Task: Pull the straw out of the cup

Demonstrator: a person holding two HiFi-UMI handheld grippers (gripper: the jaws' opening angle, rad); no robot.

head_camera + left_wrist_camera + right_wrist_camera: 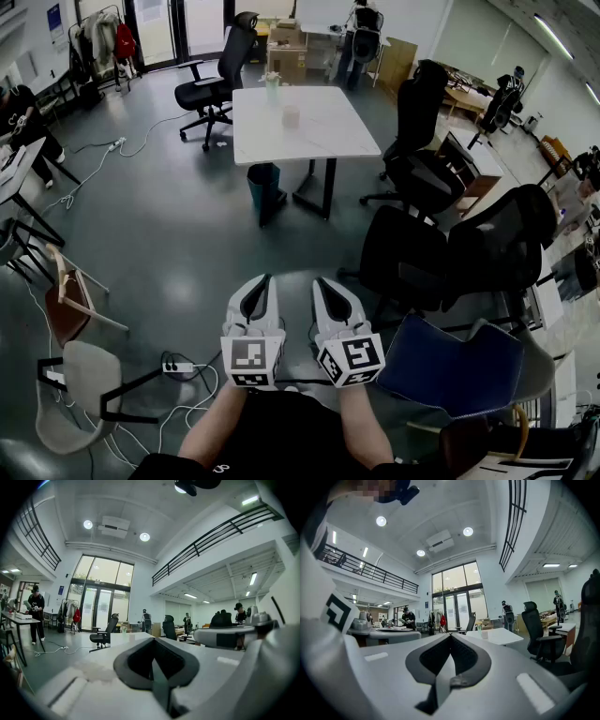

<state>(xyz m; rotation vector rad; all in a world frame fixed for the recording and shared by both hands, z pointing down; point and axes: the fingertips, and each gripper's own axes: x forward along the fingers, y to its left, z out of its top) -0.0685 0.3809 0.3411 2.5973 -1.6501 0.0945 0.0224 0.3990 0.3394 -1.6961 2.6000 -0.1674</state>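
The left gripper (262,280) and right gripper (320,282) are held near, jaws pressed together, empty. Smooth grey floor (187,216) is left open up to the far white table (328,136), where a pale cup (291,116) is set.

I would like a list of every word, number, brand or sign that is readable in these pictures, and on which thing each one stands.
No text can be read in any view.
Left marker cube: black-and-white square pattern only, no letters.
Right marker cube: the same kind of pattern, no letters.
Blue wall poster: too small to read.
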